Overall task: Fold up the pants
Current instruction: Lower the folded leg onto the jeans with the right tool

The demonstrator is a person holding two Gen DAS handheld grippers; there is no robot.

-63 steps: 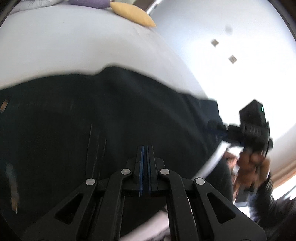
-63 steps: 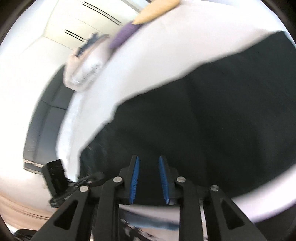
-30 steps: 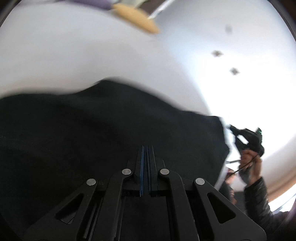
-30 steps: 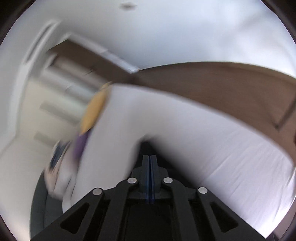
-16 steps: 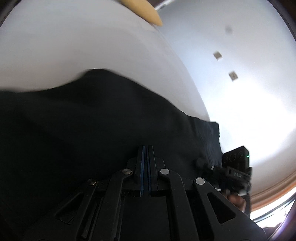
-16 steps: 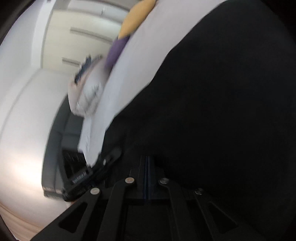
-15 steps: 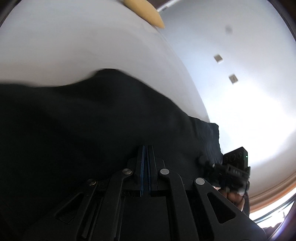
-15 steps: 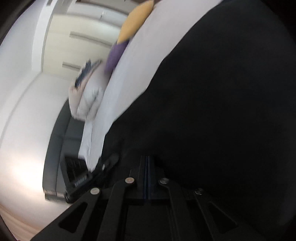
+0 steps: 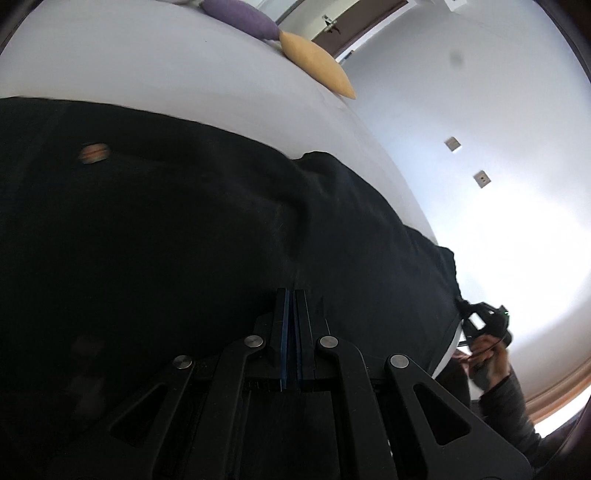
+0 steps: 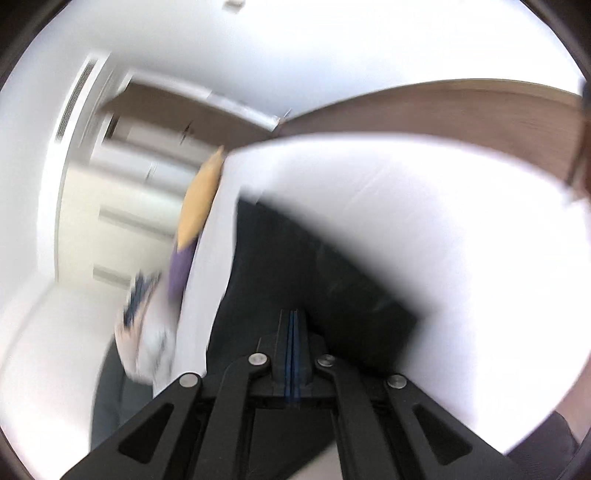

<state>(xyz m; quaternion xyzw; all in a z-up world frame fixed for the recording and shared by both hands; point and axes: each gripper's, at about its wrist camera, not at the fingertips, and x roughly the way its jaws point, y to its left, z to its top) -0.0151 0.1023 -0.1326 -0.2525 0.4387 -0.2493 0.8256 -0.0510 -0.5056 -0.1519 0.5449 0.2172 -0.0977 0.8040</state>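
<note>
pants (image 9: pixel 184 229) now spread wider | fabric clamped between left fingers (image 9: pixel 284 325)

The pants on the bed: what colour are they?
Black; the pants show best in the left wrist view.

White bed (image 9: pixel 155 70) bearing a purple cushion (image 9: pixel 240 18) and a yellow cushion (image 9: pixel 317 66), touching, at its far edge; brown door (image 9: pixel 354 18) beyond; two wall plates (image 9: pixel 452 143) on the white wall at right; blurred wardrobe doors (image 10: pixel 122 221)
</note>
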